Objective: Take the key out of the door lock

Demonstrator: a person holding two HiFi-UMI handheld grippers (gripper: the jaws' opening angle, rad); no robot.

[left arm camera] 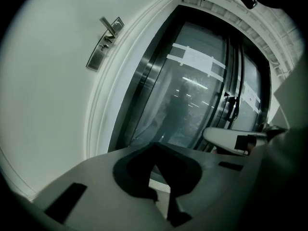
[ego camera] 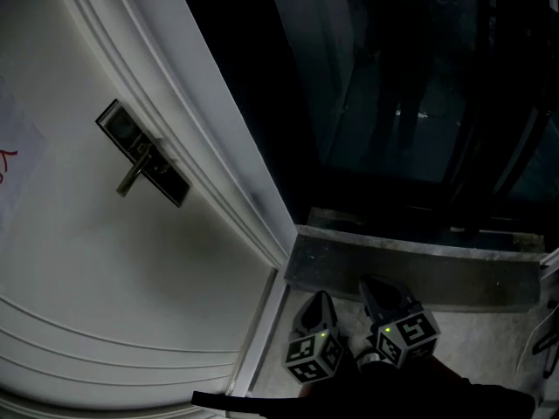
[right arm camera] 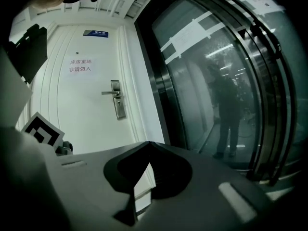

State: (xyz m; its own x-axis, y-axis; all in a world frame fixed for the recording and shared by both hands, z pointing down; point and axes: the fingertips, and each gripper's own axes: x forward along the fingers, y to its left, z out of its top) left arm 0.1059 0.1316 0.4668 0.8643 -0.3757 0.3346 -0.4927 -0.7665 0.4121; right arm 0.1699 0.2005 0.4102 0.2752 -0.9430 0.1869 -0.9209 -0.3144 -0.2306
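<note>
The door lock [ego camera: 142, 153] sits on the white door [ego camera: 105, 278] as a long dark metal plate, with a lever handle [ego camera: 131, 179] sticking out near its middle. The key is too small to pick out on the plate from any view, so I cannot tell where it stands in the lock. To the left of the lock a paper notice [right arm camera: 80, 65] with red writing is stuck to the door, and a small blue sign [right arm camera: 95, 33] is fixed above it. Moulded white trim frames the door, and right beside it runs a dark glass wall [ego camera: 419, 77], in which a dim figure of a person [right arm camera: 228, 109] shows. A grey stone sill [ego camera: 410, 269] lies at the foot of the glass.

Both tools hang low, just in front of the sill and well apart from the lock. The left gripper [left arm camera: 155, 146] has its jaws pressed together at the tips with nothing between them. The right gripper [right arm camera: 149, 144], just beside it, is clenched the same way and holds nothing. Each marker cube [ego camera: 313, 356] shows a small green light.
</note>
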